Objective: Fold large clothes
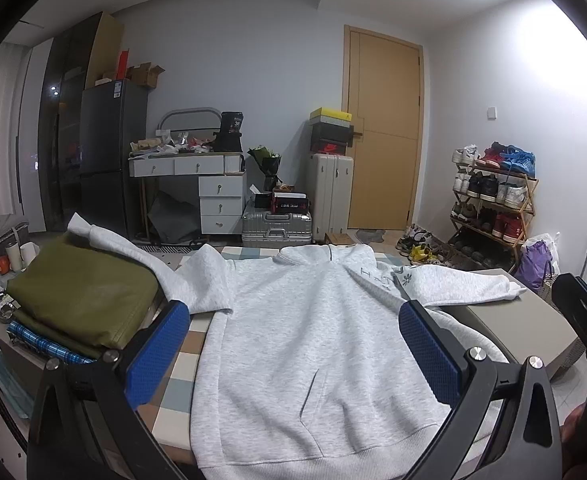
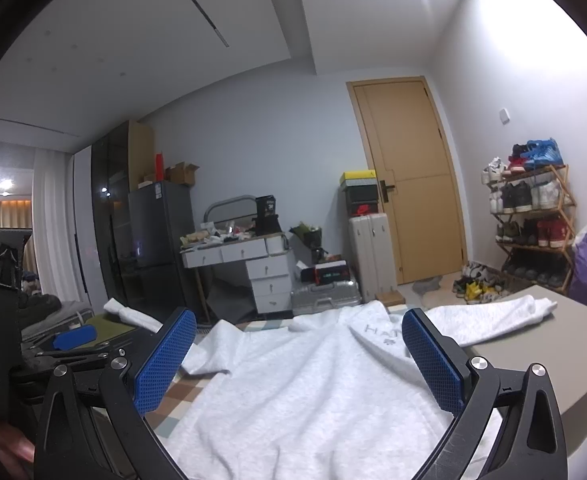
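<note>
Grey hoodie [image 1: 313, 332] lies flat, front up, on the table [image 1: 533, 320], hem at the near edge, hood at the far edge. Kangaroo pocket faces up near the hem. Checked cloth [image 1: 181, 364] covers the table under it, showing at the left.

Left sleeve [image 1: 133, 254] runs far-left and drapes over an olive folded garment [image 1: 81, 292] stacked on a blue plaid piece [image 1: 49, 346] at the table's left end. Right sleeve [image 1: 465, 284] stretches right across the bare grey table top, cuff close to the right edge. Chest print partly readable, partly hidden behind a finger.

Left gripper [image 1: 293, 352]: fingers spread wide, blue pads either side of the hoodie body, above the hem area, holding nothing. Cannot tell whether it touches the fabric.

Right gripper [image 2: 297, 354]: fingers also wide, empty, over the hoodie's right-centre. The left gripper's body shows at the left edge of the right wrist view.

Behind: wooden door [image 1: 385, 132], shoe rack [image 1: 493, 200], suitcases [image 1: 329, 196], white drawer desk [image 1: 213, 196], dark fridge [image 1: 109, 152].
</note>
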{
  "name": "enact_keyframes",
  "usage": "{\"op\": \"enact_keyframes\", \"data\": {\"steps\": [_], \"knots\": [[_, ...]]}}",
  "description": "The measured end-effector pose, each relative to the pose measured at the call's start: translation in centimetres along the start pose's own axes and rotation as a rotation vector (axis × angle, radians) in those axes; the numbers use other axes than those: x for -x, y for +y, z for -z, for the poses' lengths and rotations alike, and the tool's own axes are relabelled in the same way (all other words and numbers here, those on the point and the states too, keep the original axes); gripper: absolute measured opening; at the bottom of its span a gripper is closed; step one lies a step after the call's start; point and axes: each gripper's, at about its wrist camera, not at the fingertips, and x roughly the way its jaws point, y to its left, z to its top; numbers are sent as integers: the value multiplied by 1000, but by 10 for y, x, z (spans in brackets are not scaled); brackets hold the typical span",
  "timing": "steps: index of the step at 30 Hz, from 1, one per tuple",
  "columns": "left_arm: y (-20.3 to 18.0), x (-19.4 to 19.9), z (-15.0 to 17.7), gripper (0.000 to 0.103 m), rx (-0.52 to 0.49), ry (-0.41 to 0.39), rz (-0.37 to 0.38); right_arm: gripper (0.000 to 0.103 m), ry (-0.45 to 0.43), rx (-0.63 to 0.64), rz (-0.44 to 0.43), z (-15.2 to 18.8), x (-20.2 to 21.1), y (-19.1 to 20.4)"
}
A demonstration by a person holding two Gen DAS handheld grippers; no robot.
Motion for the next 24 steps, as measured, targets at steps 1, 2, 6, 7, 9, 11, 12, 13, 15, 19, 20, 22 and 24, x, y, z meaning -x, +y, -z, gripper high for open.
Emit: {"op": "enact_keyframes", "data": {"steps": [1,2,6,7,9,11,12,13,15,19,20,22,24], "knots": [[0,0,0,102,0,1,1,103,1,-1,0,1,0,-1],[0,1,0,102,-1,2,1,103,3,-3,1,1,0,-1],[-3,0,1,102,-9,3,-2,103,10,-9,2,2,0,-2],[-4,0,1,102,-11,4,-2,103,8,-11,2,2,0,-2],[-4,-1,0,102,-13,5,-3,103,9,-11,3,1,0,-2],[-4,-1,0,102,-14,5,-3,103,11,-15,5,2,-1,-3],[-5,-1,1,102,-14,5,-4,103,12,-17,5,2,-1,-4],[-5,-2,1,102,-15,4,-4,103,14,-19,7,2,-2,-4],[-6,-3,1,102,-18,5,-5,103,17,-24,9,2,-2,-6],[-8,-5,2,102,-27,6,-8,103,21,-34,17,4,-4,-10],[-9,-6,2,102,-29,7,-9,103,24,-37,19,5,-5,-11],[-10,-9,3,102,-29,11,-6,103,28,-42,21,6,-7,-12],[-11,-13,3,102,-32,19,-3,103,35,-44,25,8,-10,-14]]}}
